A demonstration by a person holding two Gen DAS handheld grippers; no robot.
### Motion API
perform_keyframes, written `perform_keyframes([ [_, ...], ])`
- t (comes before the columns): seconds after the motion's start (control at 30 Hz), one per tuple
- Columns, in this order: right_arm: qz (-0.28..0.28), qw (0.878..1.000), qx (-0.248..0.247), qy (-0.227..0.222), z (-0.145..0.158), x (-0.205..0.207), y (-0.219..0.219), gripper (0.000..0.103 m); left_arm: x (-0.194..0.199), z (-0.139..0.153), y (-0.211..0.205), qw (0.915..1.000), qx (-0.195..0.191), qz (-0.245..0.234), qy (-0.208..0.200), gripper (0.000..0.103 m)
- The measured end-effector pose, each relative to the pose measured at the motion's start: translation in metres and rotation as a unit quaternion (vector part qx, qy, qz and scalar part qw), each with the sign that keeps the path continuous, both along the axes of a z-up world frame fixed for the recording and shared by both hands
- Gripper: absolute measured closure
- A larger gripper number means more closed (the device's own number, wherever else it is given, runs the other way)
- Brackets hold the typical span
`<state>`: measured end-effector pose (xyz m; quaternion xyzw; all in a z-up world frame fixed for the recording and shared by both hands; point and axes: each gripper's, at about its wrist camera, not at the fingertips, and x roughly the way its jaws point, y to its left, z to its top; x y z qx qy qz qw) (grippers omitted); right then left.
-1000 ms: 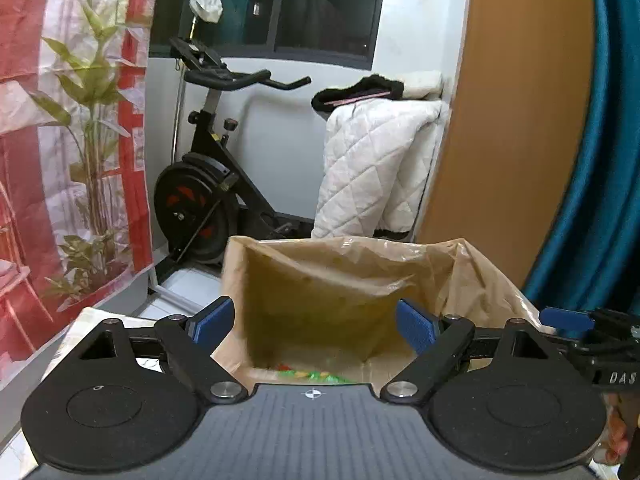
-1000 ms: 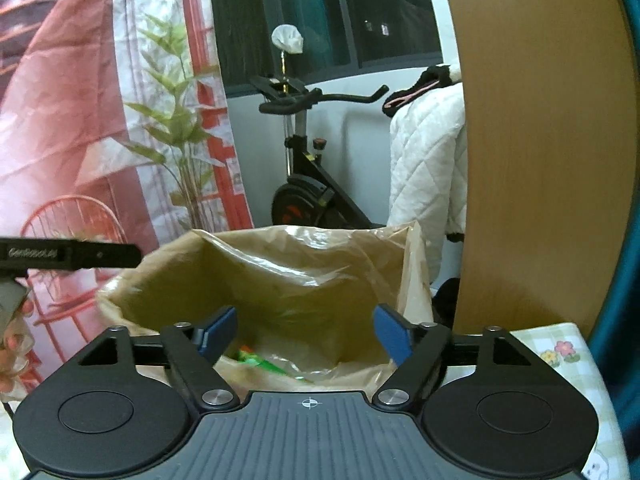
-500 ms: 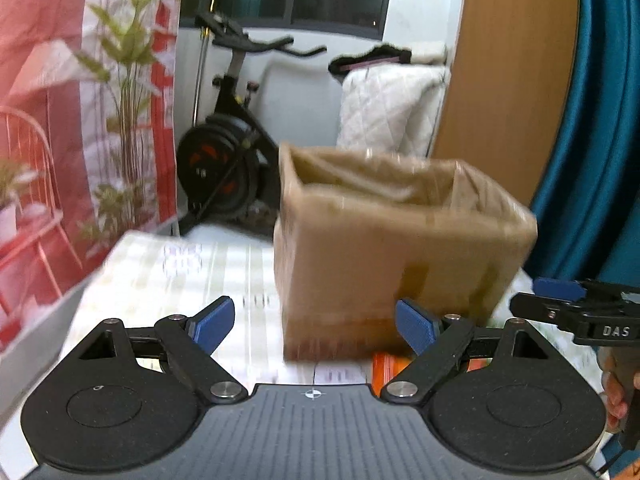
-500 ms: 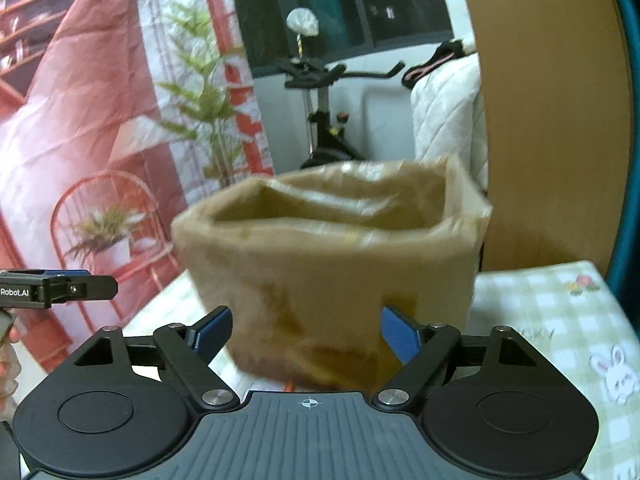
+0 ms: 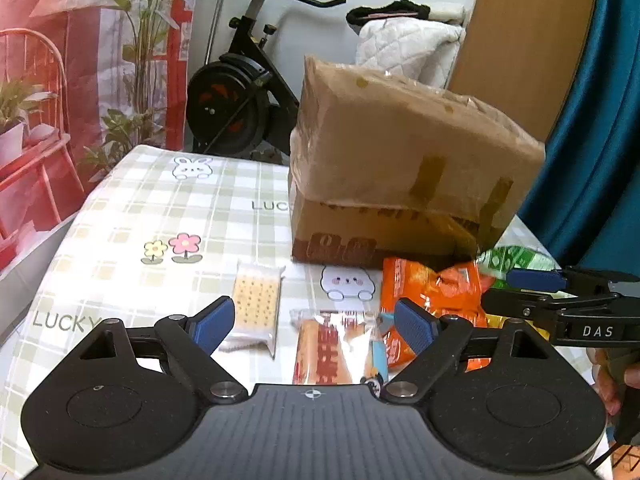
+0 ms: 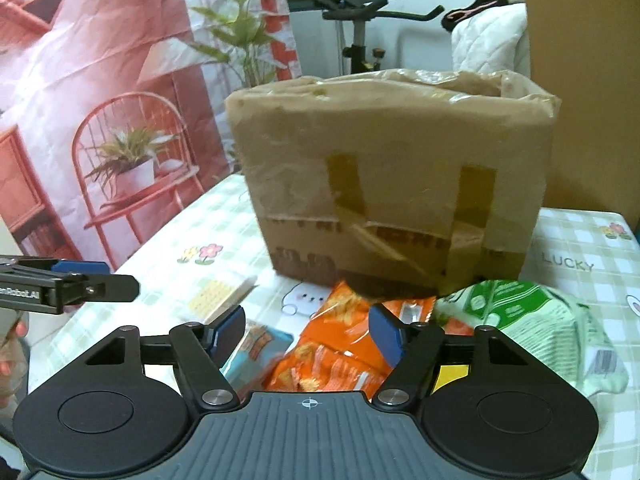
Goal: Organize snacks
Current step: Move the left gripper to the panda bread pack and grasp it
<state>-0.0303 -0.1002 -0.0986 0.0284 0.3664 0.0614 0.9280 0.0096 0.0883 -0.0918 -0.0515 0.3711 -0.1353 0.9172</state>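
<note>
A taped cardboard box lined with a brown bag point(image 5: 400, 168) stands on the checked tablecloth point(image 5: 160, 216); it also shows in the right wrist view point(image 6: 392, 184). In front of it lie snack packs: a cracker pack point(image 5: 256, 304), a red-and-clear wafer pack point(image 5: 328, 348), an orange chips bag point(image 5: 432, 292) point(image 6: 340, 340), a green bag point(image 6: 528, 320) and a blue pack point(image 6: 260, 344). My left gripper point(image 5: 316, 324) is open and empty above the wafer pack. My right gripper point(image 6: 308, 332) is open and empty above the orange bag.
An exercise bike point(image 5: 240, 92) and a white quilt point(image 5: 404, 48) stand behind the table. A red printed curtain point(image 6: 100, 100) hangs on the left, a wooden panel point(image 5: 528, 40) and a blue curtain point(image 5: 600, 140) on the right.
Both grippers have pulled back and down from above the box's open top. The snack packs in front of the box have come into view.
</note>
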Motion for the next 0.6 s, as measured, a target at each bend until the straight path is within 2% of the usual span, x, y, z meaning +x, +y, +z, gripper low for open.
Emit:
perform_keyframes([
  [0.3, 0.016, 0.999, -0.013, 0.024, -0.014, 0.001, 0.015, 0.042, -0.011, -0.018, 0.006, 0.9997, -0.004, -0.018, 0.016, 0.017],
  [0.4, 0.021, 0.999, -0.015, 0.032, -0.019, 0.003, 0.019, 0.043, -0.012, -0.024, 0.008, 0.9993, -0.01, -0.025, 0.024, 0.023],
  [0.5, 0.035, 0.998, -0.022, 0.044, -0.025, 0.006, 0.028, 0.043, -0.012, -0.03, 0.008, 0.9988, -0.008, -0.042, 0.025, 0.036],
  [0.6, 0.058, 0.996, -0.034, 0.055, -0.032, 0.012, 0.04, 0.043, -0.006, -0.037, 0.011, 0.998, -0.017, -0.051, 0.035, 0.037],
])
